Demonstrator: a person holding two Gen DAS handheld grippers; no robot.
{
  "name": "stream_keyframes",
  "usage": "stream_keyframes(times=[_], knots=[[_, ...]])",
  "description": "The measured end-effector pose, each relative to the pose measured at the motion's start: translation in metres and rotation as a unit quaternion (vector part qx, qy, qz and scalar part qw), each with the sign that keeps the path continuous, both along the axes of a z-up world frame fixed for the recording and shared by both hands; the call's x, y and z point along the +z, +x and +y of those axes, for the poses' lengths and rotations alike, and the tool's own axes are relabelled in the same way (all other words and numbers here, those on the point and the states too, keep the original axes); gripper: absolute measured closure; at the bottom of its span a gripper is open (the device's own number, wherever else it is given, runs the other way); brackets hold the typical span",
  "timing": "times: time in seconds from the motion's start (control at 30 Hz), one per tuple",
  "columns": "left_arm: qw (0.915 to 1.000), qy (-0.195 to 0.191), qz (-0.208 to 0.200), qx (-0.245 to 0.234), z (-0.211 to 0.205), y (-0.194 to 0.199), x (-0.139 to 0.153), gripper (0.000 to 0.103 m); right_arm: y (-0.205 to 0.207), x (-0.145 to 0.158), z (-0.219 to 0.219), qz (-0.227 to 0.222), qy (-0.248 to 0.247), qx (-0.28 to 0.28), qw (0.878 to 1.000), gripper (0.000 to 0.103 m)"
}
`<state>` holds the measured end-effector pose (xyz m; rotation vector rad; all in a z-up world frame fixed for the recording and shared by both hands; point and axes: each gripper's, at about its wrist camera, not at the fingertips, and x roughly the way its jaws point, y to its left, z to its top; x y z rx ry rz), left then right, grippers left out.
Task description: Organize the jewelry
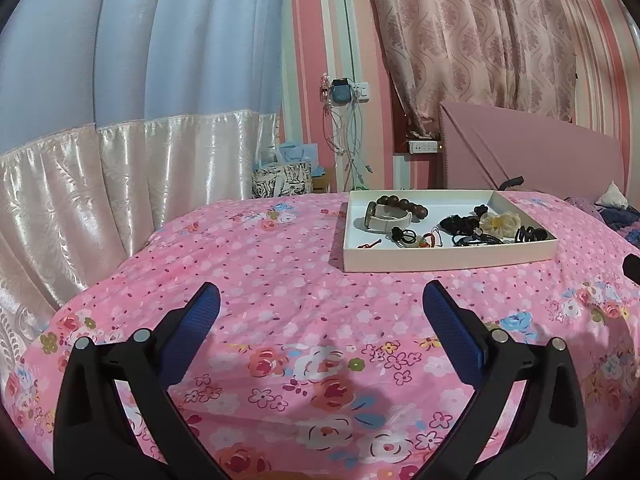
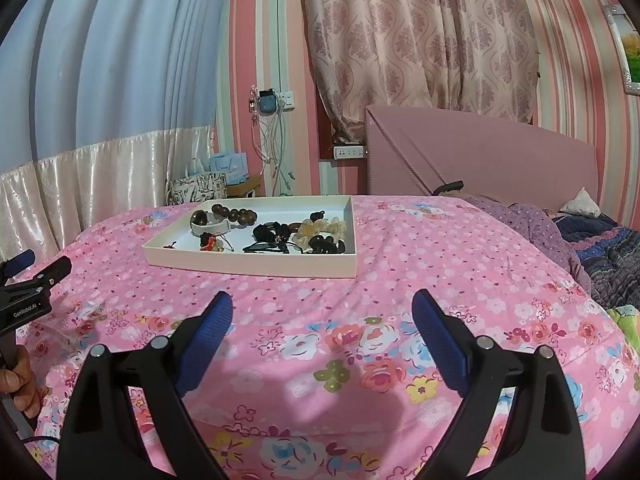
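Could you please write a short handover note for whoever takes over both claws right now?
Left claw: open, empty, above the bedspread.
Right claw: open, empty, facing the tray.
In the tray: wooden bead bracelet, white-strap watch, cream scrunchie, black hair ties and clips, small red charm, all loosely mixed.
Done: nothing evident. Left: sort the pieces.
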<state>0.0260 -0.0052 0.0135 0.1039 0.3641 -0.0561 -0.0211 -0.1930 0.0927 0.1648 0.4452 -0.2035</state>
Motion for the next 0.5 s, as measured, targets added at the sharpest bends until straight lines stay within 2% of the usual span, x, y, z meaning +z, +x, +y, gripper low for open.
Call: stream_keyframes(times=[0.5], knots=[[0.9999, -0.012, -0.004, 0.0, 0.0023, -0.0004, 0.0001, 0.003, 0.0003, -0.0003, 0.001, 0.004, -0.002, 0.0, 1.0, 0.012]])
